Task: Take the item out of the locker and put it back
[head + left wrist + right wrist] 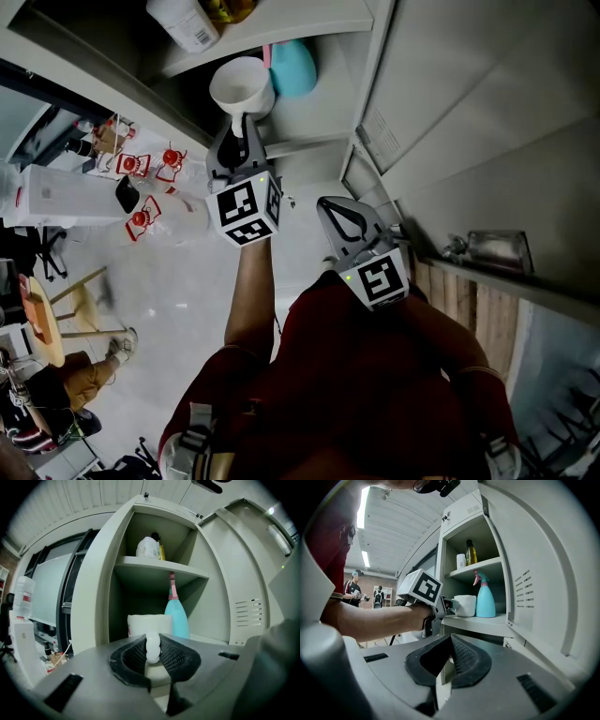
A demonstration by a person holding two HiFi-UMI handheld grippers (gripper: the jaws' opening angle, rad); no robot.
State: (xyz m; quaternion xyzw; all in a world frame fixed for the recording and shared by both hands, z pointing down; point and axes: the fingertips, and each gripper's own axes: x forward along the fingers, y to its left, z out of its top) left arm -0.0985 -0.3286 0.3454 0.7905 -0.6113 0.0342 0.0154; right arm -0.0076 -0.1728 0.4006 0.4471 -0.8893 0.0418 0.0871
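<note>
Right gripper view shows the open locker (pixel 499 550) best. On its lower shelf (pixel 478 623) a turquoise spray bottle (pixel 485 602) stands just beside the white mug (pixel 465 605), which sits near the shelf's front edge. I cannot tell whether its base rests on the shelf or is lifted just clear of it.

The left gripper (pixel 246 129) reaches in and pinches the mug's handle (pixel 153 648) between its jaws, the pads pressed on either side of the loop. The right gripper (pixel 449 660) hangs back outside the locker with its jaws pressed together on nothing.

The mug looks like glazed ceramic, so probably stiff, fairly heavy for its size, slick and breakable. The handle is the sensible hold, but a mug gripped there hangs off to one side and may swivel in the pads. It likely needs to be kept upright, clear of the spray bottle, and set down gently.
</note>
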